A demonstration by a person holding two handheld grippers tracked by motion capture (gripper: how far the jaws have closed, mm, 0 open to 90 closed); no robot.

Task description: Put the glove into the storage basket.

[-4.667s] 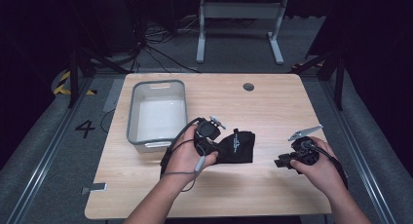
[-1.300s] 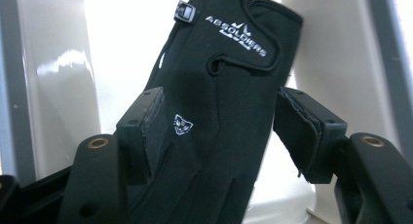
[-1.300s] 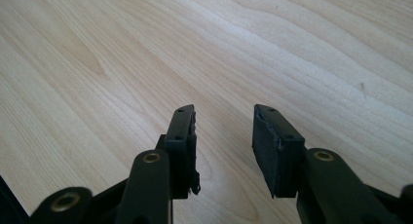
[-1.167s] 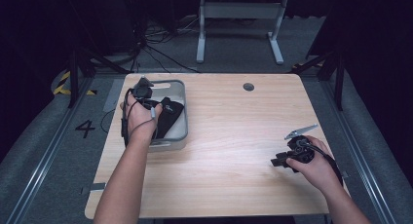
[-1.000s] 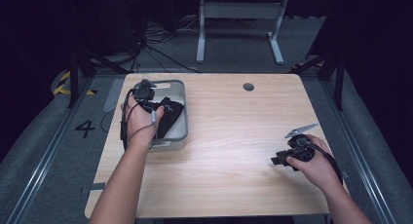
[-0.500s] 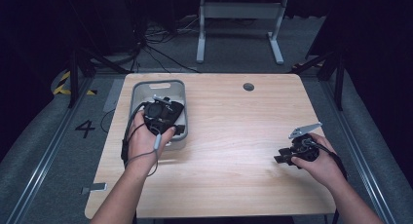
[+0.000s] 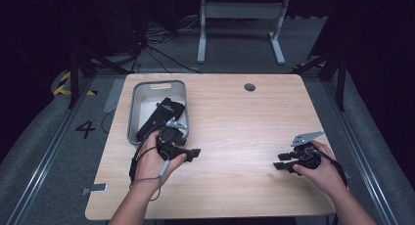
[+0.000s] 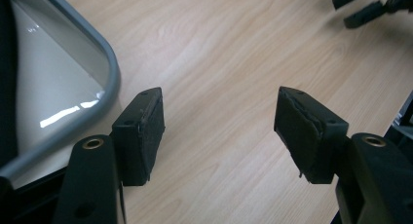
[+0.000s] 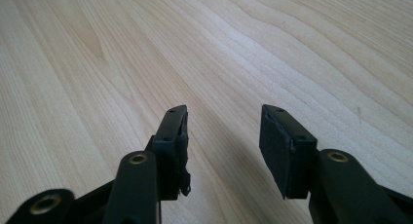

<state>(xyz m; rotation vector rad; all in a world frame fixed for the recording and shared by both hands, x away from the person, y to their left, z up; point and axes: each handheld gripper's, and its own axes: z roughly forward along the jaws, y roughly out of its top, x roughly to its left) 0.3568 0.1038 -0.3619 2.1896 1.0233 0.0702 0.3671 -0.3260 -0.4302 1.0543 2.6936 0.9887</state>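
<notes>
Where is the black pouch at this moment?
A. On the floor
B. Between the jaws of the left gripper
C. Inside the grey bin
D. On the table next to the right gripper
C: in the high view the black pouch lies inside the grey bin, and the left gripper is open over bare table with nothing between its jaws.

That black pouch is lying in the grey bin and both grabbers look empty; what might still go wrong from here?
The black pouch lies slanted in the grey bin, one end seemingly up against its wall, so it might slide or flop over the edge.

The left gripper, jaws open and empty, sits right beside the bin's near corner; a careless swing, or its trailing cable, could nudge the bin.

The right gripper, also open, hangs low over the table and could scrape it.
</notes>
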